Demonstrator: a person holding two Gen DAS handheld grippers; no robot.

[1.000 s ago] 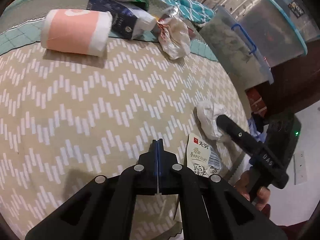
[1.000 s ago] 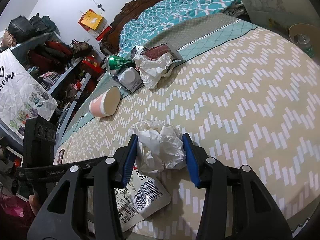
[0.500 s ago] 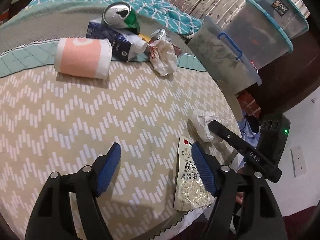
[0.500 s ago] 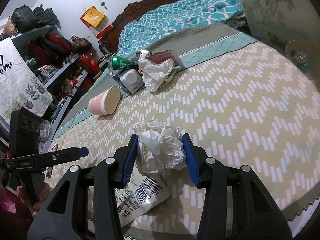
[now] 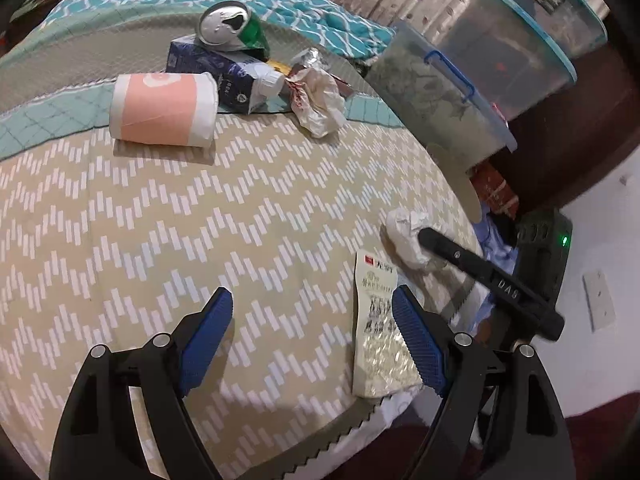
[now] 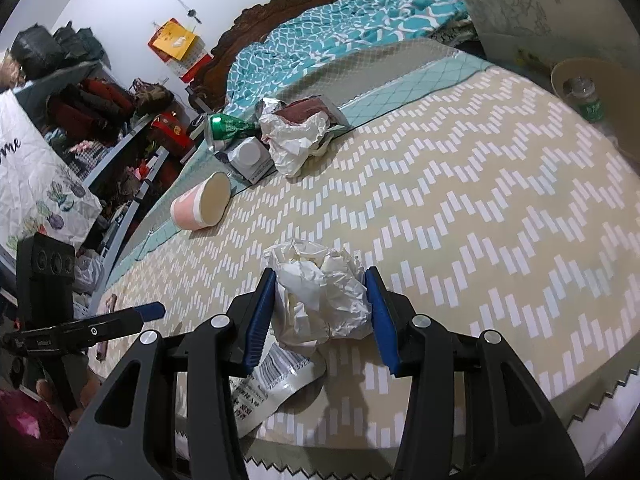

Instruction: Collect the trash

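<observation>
Right gripper (image 6: 321,312) clamped on a crumpled paper ball (image 6: 320,292), both blue pads pressed to its sides, near the front edge of the chevron bedspread (image 6: 460,220). Just below the ball, a flat printed wrapper (image 5: 378,332). Left gripper (image 5: 310,336) released, jaws just opened wide over bare bedspread beside that wrapper, nothing between them. Farther up the bedspread: pink cup (image 5: 164,109), green can (image 5: 234,30), blue carton (image 5: 224,72), crumpled wrapper (image 5: 320,104).

Snack wrapper (image 6: 276,380): half hidden beneath my right tool (image 6: 322,312) at the bed's near edge; print blurred, unreadable.
</observation>
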